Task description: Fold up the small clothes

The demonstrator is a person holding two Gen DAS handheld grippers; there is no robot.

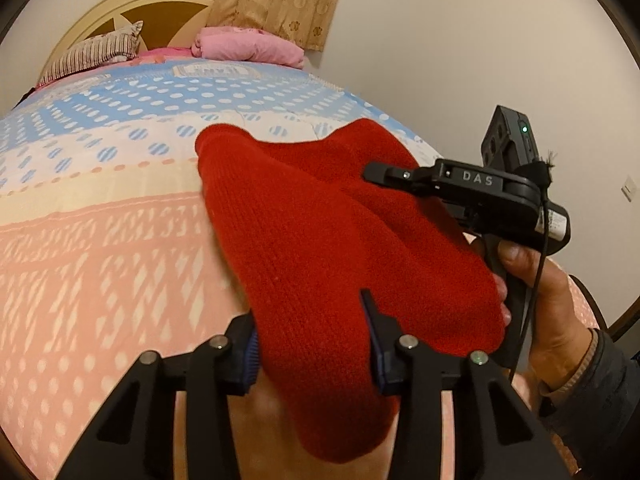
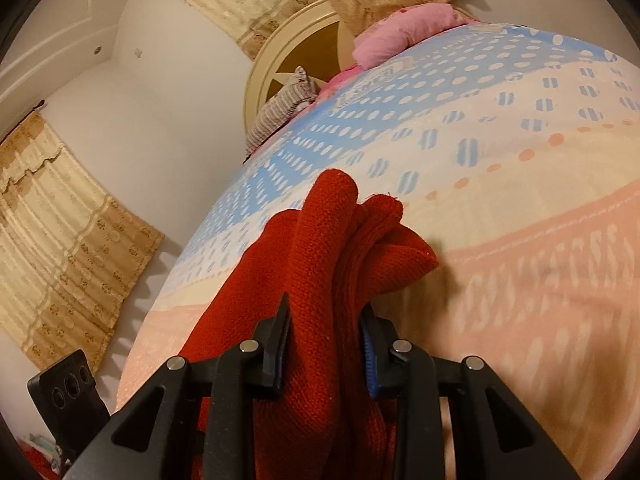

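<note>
Left wrist view: our left claw (image 1: pixel 312 344) is clamped on a red knitted garment (image 1: pixel 320 240), thick ribbed wool that runs forward from the claw and droops below it. The right claw (image 1: pixel 376 172), ahead and to the right, pinches its far edge. In the right wrist view the right claw (image 2: pixel 326 344) grips bunched red layers (image 2: pixel 344 240), held above the bed (image 2: pixel 520 240) with its soft dotted quilt. We judge the fold half done; laying flat and squaring remain.

Patterned bed (image 1: pixel 100 240), pink pillow (image 1: pixel 248 46)
</note>
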